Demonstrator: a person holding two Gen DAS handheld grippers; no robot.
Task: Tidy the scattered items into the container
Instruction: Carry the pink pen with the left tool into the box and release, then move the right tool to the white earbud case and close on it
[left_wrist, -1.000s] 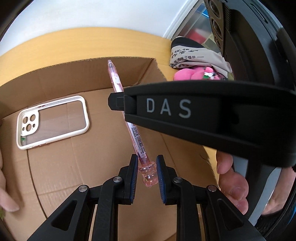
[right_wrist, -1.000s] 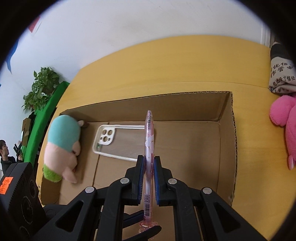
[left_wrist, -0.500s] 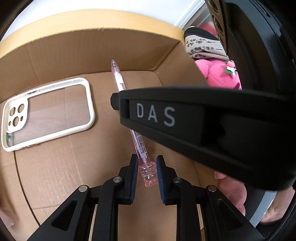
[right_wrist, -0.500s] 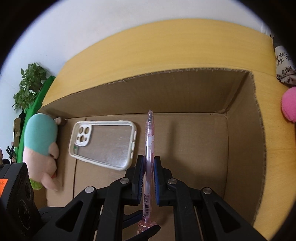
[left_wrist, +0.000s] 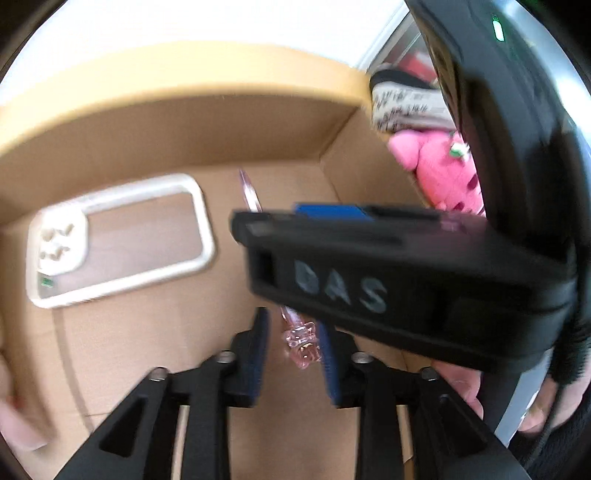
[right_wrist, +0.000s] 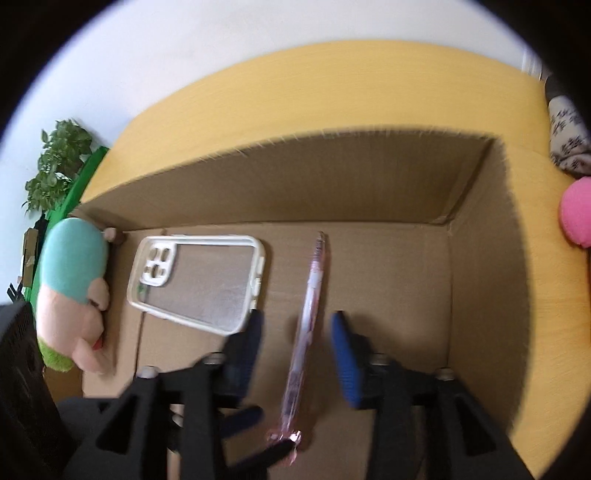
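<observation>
The right gripper (right_wrist: 295, 332) has its jaws opening, and the pink pen (right_wrist: 310, 295) stands between the spread pads without either pad pressing on it. The left gripper (left_wrist: 291, 347) is opening too; the pen's clear pink cap end (left_wrist: 301, 341) sits in its gap, close to the right-hand pad, though blur hides whether it touches. Both grippers point steeply down into the cardboard box (right_wrist: 369, 177), the right one crossing in front of the left camera with "DAS" on its side. The pen runs lengthwise over the box floor, just beside the white-rimmed phone case (right_wrist: 199, 280) lying flat there. A teal and peach plush toy (right_wrist: 72, 291) leans at the box's left wall. The box rests on a yellow wooden bench (right_wrist: 332, 88), where a pink plush (left_wrist: 443, 173) and a printed cloth (left_wrist: 406, 107) lie outside the box's right wall. A potted plant (right_wrist: 59, 158) stands by the white wall.
</observation>
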